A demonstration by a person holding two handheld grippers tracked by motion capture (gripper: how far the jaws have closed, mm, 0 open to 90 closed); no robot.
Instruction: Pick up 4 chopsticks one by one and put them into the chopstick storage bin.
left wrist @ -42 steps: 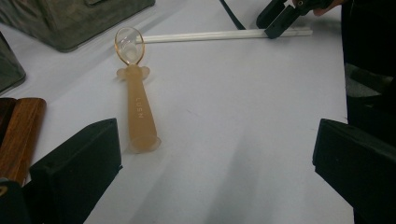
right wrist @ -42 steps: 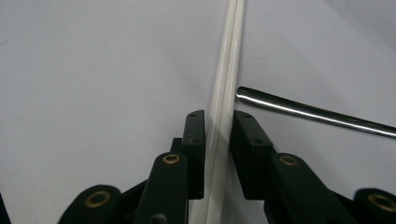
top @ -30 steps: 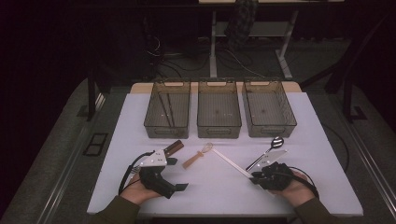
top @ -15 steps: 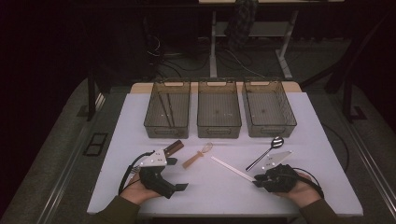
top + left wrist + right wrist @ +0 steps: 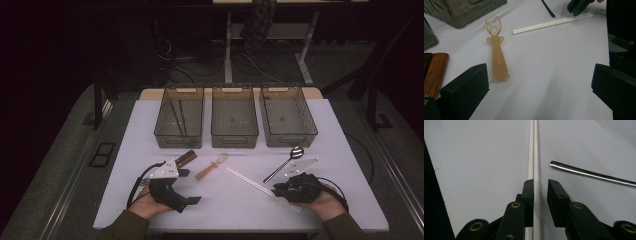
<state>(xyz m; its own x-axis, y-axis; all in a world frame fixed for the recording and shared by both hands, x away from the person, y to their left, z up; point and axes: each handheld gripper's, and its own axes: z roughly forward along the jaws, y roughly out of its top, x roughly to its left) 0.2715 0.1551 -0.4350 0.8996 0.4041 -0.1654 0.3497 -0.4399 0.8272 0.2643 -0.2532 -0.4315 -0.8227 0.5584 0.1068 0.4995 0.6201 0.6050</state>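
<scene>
Dim room around a lit white table

The white table [image 5: 345,150] stands on grey carpet floor [image 5: 60,165]. Beyond the table's far edge, a desk frame with pale metal legs [image 5: 228,50] rises in near darkness, with cables [image 5: 172,55] tangled on the floor just left of it. Light falls on the tabletop alone.

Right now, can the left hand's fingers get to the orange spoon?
Probably yes. The orange spoon lies on bare table just ahead of the left gripper, whose fingers stand wide apart, with nothing between them and the spoon.
</scene>
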